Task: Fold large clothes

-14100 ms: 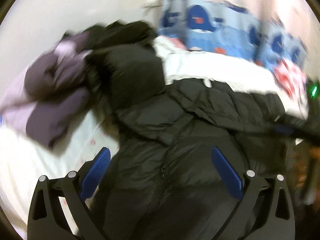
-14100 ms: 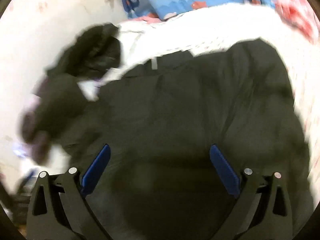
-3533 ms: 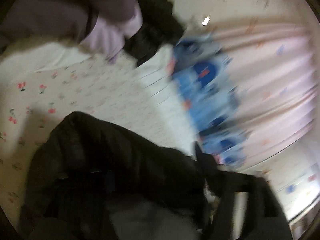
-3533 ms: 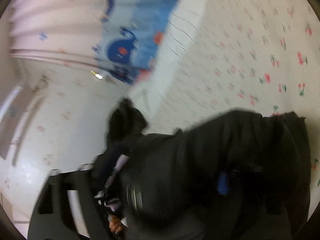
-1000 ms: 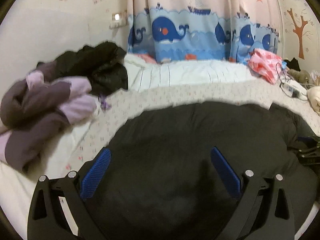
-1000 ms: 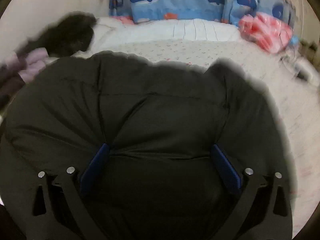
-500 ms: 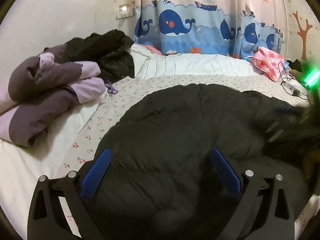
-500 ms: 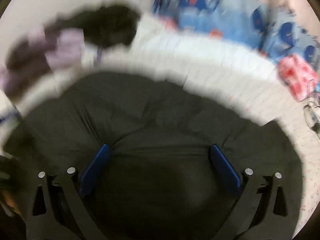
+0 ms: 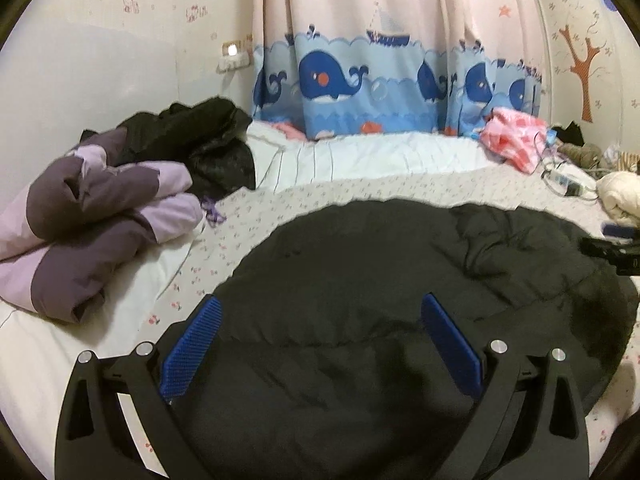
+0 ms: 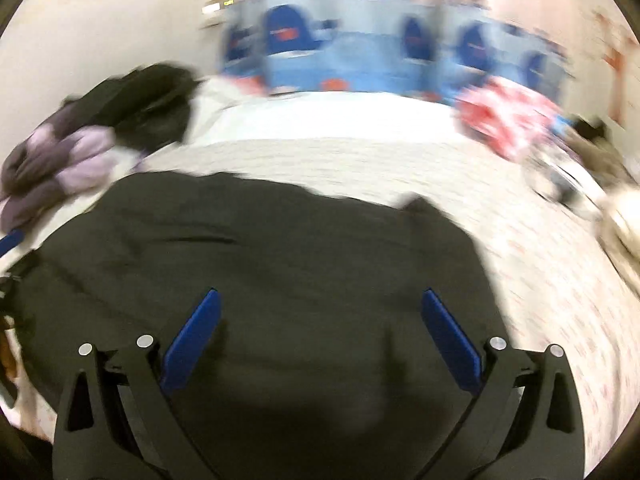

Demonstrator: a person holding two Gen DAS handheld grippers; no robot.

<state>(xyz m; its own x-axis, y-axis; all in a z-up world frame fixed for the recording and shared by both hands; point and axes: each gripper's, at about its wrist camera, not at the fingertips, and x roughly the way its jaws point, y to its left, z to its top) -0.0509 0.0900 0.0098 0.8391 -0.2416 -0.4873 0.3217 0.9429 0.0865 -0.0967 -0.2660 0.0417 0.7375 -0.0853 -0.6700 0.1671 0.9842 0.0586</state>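
The left hand-held gripper hovers wide apart over a black puffer coat spread on the bed; a purple jacket lies bundled at left.
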